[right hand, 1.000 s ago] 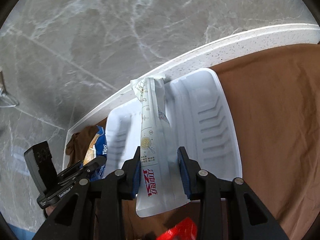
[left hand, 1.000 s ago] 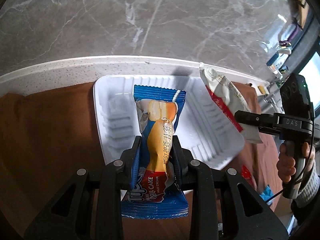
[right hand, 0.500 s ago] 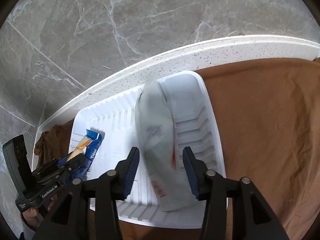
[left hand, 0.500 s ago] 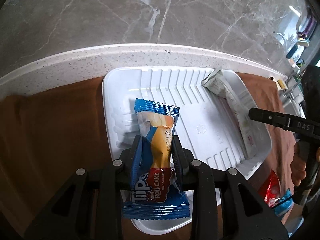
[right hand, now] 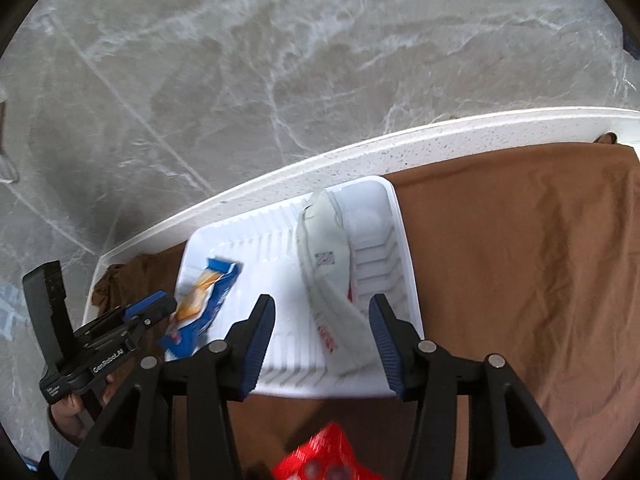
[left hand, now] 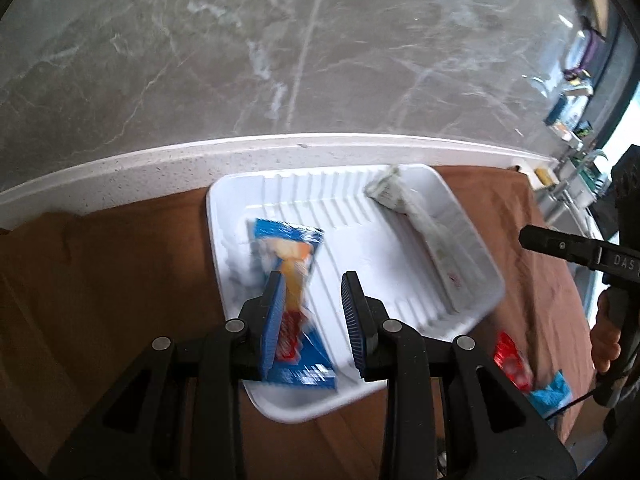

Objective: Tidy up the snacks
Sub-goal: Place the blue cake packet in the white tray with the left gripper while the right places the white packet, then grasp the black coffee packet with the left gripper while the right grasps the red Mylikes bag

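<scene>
One white tray [left hand: 224,248] sits on the brown-covered tabletop [left hand: 100,280] and holds two snacks. The blue roll cake packet [left hand: 298,354] lies toward the tray's 9 o'clock side; the pale long packet [right hand: 328,280] lies toward its 3 o'clock side. The left gripper [left hand: 312,312] stands with its jaws apart, the blue packet against one pad only, not pinched. The right gripper [right hand: 322,340] is spread wide above the pale packet, touching nothing. One red packet [right hand: 320,460] and one light blue packet [left hand: 554,394] lie off the tray on the cloth, at its 5 o'clock.
</scene>
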`<state>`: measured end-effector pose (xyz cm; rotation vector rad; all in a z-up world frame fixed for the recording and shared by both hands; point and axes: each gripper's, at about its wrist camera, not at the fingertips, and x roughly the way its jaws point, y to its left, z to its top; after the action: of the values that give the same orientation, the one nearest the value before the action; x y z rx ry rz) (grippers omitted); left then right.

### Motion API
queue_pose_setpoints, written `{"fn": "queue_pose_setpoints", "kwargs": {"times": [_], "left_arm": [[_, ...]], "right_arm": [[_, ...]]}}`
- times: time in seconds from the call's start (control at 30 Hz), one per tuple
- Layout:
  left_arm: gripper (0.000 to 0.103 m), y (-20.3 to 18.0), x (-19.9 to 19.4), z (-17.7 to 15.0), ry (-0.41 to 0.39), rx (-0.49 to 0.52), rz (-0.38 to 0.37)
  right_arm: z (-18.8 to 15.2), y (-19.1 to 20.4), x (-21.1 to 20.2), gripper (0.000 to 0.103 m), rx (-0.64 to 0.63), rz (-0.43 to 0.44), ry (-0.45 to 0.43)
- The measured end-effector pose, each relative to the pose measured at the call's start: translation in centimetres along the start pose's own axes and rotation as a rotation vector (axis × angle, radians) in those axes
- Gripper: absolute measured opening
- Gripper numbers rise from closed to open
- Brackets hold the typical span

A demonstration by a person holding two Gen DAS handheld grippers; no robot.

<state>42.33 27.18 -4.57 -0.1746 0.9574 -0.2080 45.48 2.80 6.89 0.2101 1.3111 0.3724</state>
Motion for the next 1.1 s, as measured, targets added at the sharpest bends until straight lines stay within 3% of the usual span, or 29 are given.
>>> {"fn": "queue_pose_setpoints", "kwargs": {"times": [0.2, 0.27, 0.33, 0.53, 0.8, 0.93, 1.1], "left_arm": [[0.027, -2.5, -2.7, -3.4, 0.034, 0.045, -0.061], [0.027, -3.3, -3.4, -5.1, 0.058, 0.059, -0.089], [0.027, -4.1, -4.0, -7.2, 0.094, 0.073, -0.107], [0.028, -5.4, -5.4, -12.9, 0.202, 0.086, -0.159], [0.028, -7.3, -6.4, -19.1, 0.307, 0.065, -0.184], [0.028, -8.4, -6.7, -20.4, 0.310, 0.055, -0.182], [0.028, -10.6, -7.4, -19.7, 0.286, 0.028, -0.236]], "right_arm": [[-2.9, 1.3, -4.1, 0.055, -0.085, -0.001, -0.016], [-4.2, 1.8, -4.8, 0.062, -0.126, -0.017, -0.015], [-5.6, 2.1, -5.5, 0.063, -0.166, -0.035, -0.009], [-9.8, 2.5, -5.3, 0.063, -0.258, -0.093, 0.045], [-12.7, 1.3, -4.7, 0.063, -0.282, -0.124, 0.081], [-13.3, 0.9, -4.4, 0.063, -0.294, -0.136, 0.085], [-13.5, 0.7, -3.9, 0.063, -0.336, -0.149, 0.089]]}}
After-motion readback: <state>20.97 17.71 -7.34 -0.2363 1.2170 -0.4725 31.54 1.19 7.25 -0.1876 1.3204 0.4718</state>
